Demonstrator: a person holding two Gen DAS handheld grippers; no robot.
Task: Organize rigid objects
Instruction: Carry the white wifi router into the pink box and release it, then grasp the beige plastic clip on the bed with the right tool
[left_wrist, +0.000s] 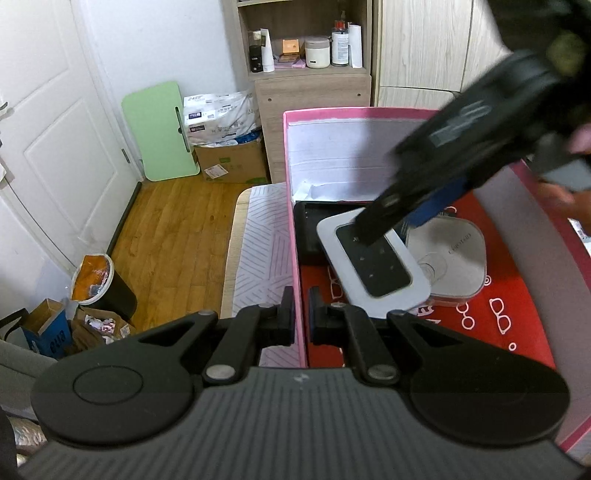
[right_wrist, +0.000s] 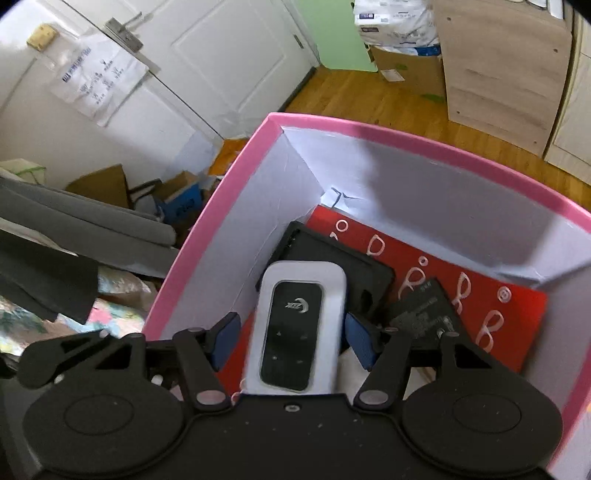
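the left gripper (left_wrist: 301, 314) is clenched on the near left wall of the pink cardboard box with a white lining (left_wrist: 295, 206); one finger sits outside the wall, the other inside, with the pink edge pinched between the pads.

the right gripper (right_wrist: 291, 339) reaches down into the same box (right_wrist: 207, 229). its jaws stand apart, one blue pad (right_wrist: 225, 339) on each side of the white rounded device with a black glossy panel (right_wrist: 295, 332). the left pad is clear of the device's side; the right pad lies just beside its other edge, and contact there cannot be confirmed. the device is treated as released.

location of the device: inside the box, toward its left wall, lying partly on a flat black rectangular case (right_wrist: 332, 262) and over a red sheet printed with white eyeglass shapes (right_wrist: 480, 295) that lines the floor. in the left wrist view the same device (left_wrist: 373, 266) lies tilted, with a clear plastic rounded package with a white insert (left_wrist: 450, 266) touching its right side.

a person's hand (left_wrist: 576, 177) holds the right tool at the upper right of that view.
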